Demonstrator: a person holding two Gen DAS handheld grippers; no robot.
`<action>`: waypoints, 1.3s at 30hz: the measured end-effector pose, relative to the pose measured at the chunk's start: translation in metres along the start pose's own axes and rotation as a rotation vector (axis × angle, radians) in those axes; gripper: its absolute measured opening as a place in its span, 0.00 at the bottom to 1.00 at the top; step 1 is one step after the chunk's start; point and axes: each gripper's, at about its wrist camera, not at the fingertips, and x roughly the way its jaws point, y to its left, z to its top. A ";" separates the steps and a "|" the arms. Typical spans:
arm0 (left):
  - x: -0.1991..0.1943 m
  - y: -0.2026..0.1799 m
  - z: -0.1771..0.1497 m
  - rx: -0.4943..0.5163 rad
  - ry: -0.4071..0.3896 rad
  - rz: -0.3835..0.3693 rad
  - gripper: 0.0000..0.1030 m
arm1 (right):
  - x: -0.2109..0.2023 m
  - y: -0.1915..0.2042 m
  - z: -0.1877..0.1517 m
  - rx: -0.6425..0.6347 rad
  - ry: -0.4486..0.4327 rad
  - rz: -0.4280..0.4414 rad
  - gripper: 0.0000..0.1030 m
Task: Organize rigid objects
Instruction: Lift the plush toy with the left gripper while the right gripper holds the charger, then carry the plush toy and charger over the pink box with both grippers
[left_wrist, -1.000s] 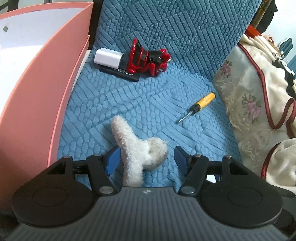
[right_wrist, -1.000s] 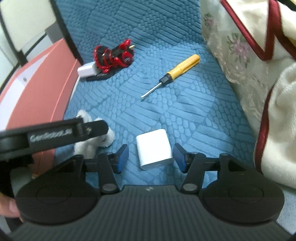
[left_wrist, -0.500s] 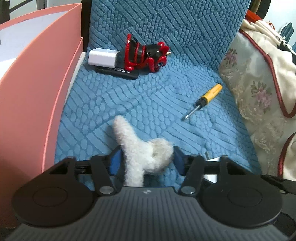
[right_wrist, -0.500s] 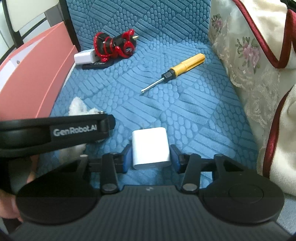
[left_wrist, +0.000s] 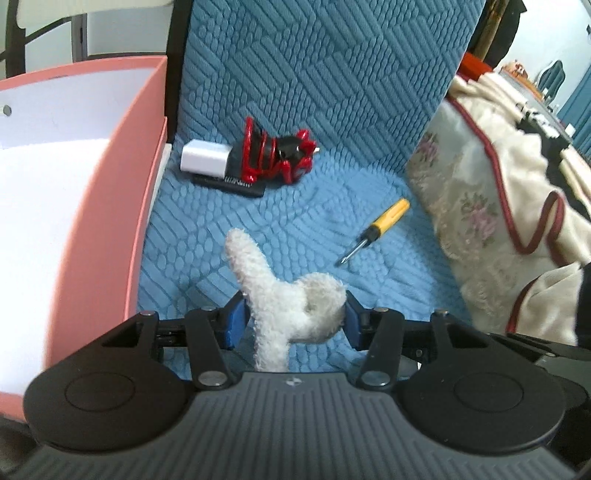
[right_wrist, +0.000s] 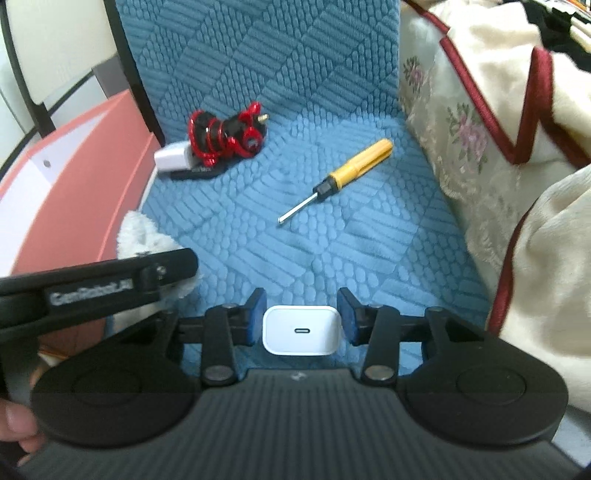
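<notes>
A blue quilted seat (left_wrist: 229, 229) carries a screwdriver (left_wrist: 376, 229) far right, a pink box (left_wrist: 122, 206) left; the left tool (left_wrist: 293, 317) clamps a fluffy toy (left_wrist: 288, 302), the right tool (right_wrist: 301, 319) a white charger (right_wrist: 301, 330).

The fluffy white plush toy (right_wrist: 147, 240) is partly hidden behind the left tongs (left_wrist: 293, 319); the pink box (left_wrist: 122, 221) is cropped.

A fuzzy white plush piece (left_wrist: 291, 306) hangs clear of the blue quilted cover. A small white USB-C charger cube (right_wrist: 301, 329) faces port-forward. A yellow-handled screwdriver (right_wrist: 336, 181) lies diagonally mid-seat; at the back, a red-and-black flexible tripod (left_wrist: 277, 157) overlaps another white charger block (left_wrist: 205, 158).
</notes>
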 end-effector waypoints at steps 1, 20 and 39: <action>-0.005 0.000 0.000 -0.002 -0.005 -0.003 0.56 | -0.003 -0.001 0.001 0.003 -0.005 0.003 0.44; -0.099 -0.004 -0.002 -0.056 -0.055 -0.057 0.56 | -0.094 0.004 0.006 0.005 -0.110 0.049 0.44; -0.153 0.067 0.030 -0.104 -0.124 -0.031 0.56 | -0.113 0.091 0.027 -0.142 -0.161 0.158 0.44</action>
